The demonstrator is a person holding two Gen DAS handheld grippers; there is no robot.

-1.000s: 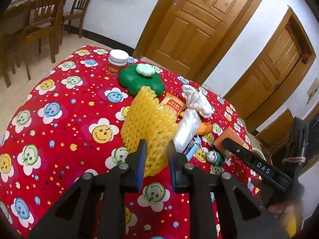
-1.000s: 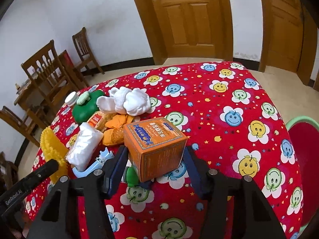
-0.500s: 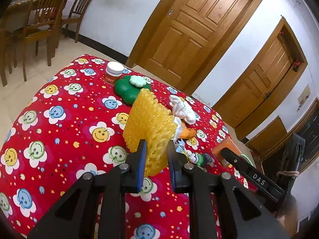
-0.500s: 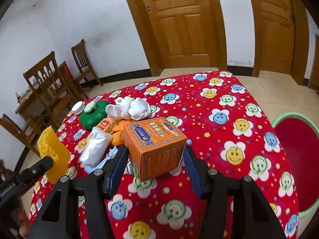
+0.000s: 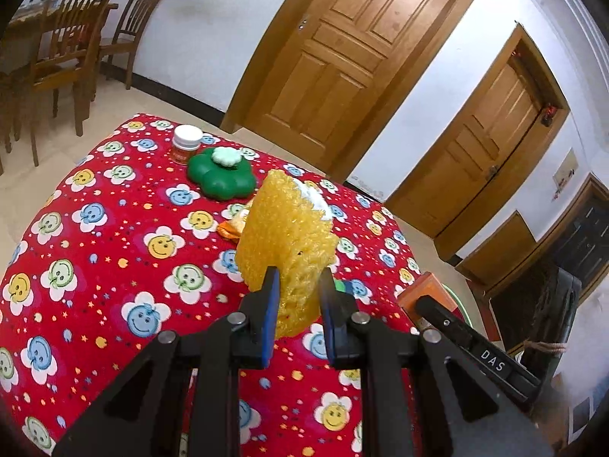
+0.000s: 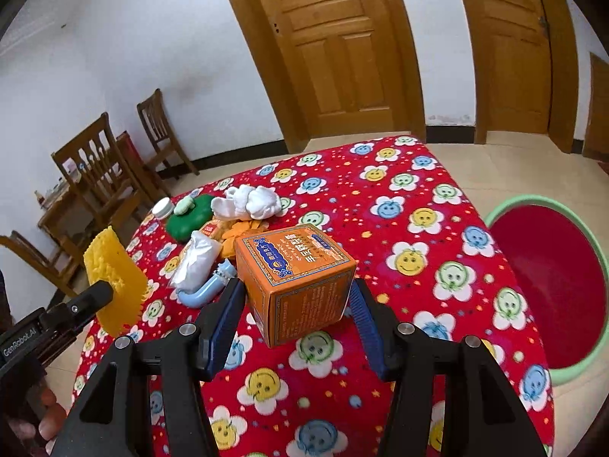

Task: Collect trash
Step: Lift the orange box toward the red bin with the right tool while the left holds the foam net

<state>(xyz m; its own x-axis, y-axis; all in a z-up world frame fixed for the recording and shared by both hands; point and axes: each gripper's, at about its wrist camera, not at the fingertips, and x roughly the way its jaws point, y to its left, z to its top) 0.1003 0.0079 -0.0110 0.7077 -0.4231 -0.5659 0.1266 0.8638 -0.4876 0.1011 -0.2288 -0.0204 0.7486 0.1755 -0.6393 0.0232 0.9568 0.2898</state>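
Yellow foam netting (image 5: 287,240) is hanging pinched in the left gripper (image 5: 296,297) above the table (image 5: 95,266); the right gripper (image 6: 295,306) is clamping an orange box (image 6: 295,278); both are being carried, probably toward the red basin (image 6: 548,282); releasing over it comes next.

Wooden chairs (image 5: 82,38) stand beyond the table, near panelled doors (image 5: 354,49)
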